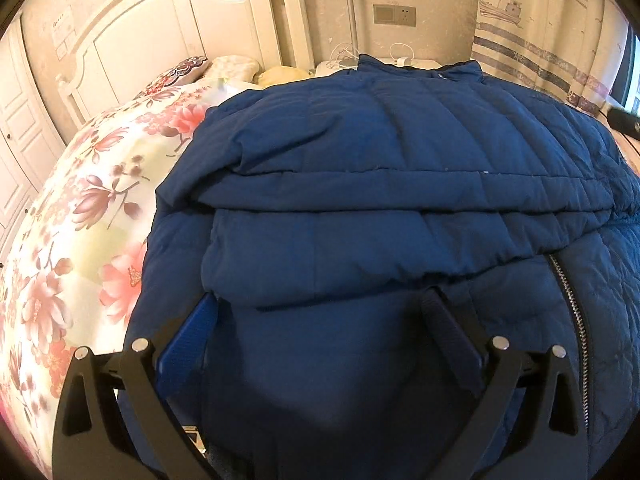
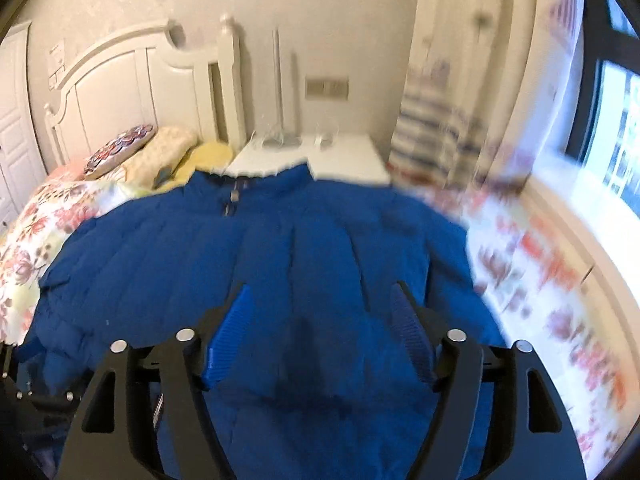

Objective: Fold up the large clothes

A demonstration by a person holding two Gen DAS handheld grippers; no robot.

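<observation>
Your blue padded jacket (image 1: 380, 184) lies spread over the floral bedspread (image 1: 92, 208) of the bed, collar toward the headboard (image 1: 168, 40), and it fills most of both views. One sleeve (image 1: 360, 252) is already laid across the body. The open front with its zipper (image 1: 568, 300) runs down the side nearer your right.

Expect the jacket to be soft, bulky and springy, probably light for its size. The smooth shell will likely slip, and a thick fold may puff back open. Judge the best hold to be a seam or the hem edge, where the layers are thin enough for the jaws to bite. Pinching the fat quilted middle would probably fail.

Your left gripper (image 1: 324, 320) hovers low over the lower body, just short of the sleeve's edge, its jaws wide apart and holding nothing. Your right gripper (image 2: 320, 320) sits above the jacket's other half, jaws likewise spread and empty. Its view is blurred, so contact with the cloth cannot be told.
</observation>
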